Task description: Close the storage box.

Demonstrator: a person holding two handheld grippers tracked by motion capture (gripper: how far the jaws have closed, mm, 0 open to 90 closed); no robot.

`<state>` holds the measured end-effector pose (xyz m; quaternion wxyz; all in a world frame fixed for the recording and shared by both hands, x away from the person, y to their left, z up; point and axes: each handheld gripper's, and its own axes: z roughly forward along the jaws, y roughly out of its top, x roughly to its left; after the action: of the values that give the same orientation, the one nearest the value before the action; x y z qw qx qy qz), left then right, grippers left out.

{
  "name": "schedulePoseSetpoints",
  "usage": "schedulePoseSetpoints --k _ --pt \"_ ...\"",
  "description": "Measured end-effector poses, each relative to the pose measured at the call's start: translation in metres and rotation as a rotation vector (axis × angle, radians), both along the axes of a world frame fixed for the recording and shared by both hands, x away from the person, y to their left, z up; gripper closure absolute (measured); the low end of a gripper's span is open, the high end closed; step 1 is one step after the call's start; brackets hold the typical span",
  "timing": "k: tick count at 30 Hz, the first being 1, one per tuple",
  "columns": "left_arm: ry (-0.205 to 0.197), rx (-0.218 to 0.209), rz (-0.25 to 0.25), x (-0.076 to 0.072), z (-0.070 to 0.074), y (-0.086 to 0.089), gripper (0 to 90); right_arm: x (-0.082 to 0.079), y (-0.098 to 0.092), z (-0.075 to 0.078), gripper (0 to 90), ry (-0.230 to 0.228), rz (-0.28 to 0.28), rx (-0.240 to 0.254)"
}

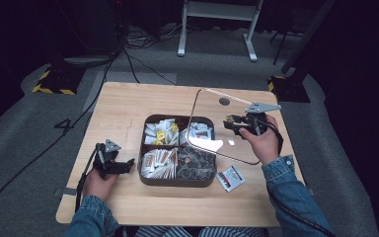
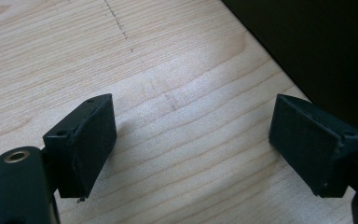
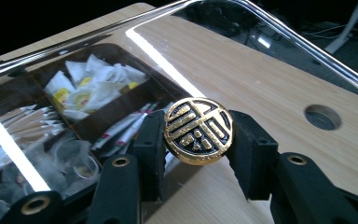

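Clear lid lifted by its round gold-and-black knob (image 3: 198,130)

Right gripper (image 3: 196,140) clamps the knob above the one dark four-compartment tray (image 1: 176,180); left gripper (image 2: 191,149), beside it, gapes empty.

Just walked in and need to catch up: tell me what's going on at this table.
A person works with a gripper in each hand. The right gripper is clamped on the round gold-and-black knob of a clear lid, holding the lid tilted above the dark four-compartment box of sachets and packets. The left gripper rests open over bare wooden table beside the box. One loose packet lies on the table, right of the box.
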<state>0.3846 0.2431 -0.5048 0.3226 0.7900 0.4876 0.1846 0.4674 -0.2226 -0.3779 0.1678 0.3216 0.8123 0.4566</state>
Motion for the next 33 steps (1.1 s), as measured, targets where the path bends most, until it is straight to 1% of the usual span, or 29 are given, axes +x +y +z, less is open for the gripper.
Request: schedulePoseSetpoints --k 8,13,16,24,27,33 --pt "0.000 0.001 0.000 0.000 0.000 0.000 15.3 -0.001 0.037 0.008 59.0 0.008 0.063 -0.018" --pt "-0.001 0.001 0.000 0.000 0.000 0.000 15.3 0.000 0.056 0.008 59.0 0.022 0.085 -0.014" --pt "0.001 -0.001 0.000 0.000 0.000 0.000 15.3 0.001 0.068 0.005 59.0 0.041 0.098 -0.013" --pt "-0.001 0.000 0.001 0.001 0.000 0.000 15.3 0.001 0.099 -0.004 59.0 0.047 0.128 -0.056" --pt "-0.001 0.000 0.001 0.001 0.000 0.000 15.3 0.000 0.108 -0.008 59.0 0.058 0.138 -0.062" --pt "-0.001 0.000 0.001 0.001 0.000 0.000 15.3 -0.003 0.125 -0.019 59.0 0.066 0.159 -0.084"
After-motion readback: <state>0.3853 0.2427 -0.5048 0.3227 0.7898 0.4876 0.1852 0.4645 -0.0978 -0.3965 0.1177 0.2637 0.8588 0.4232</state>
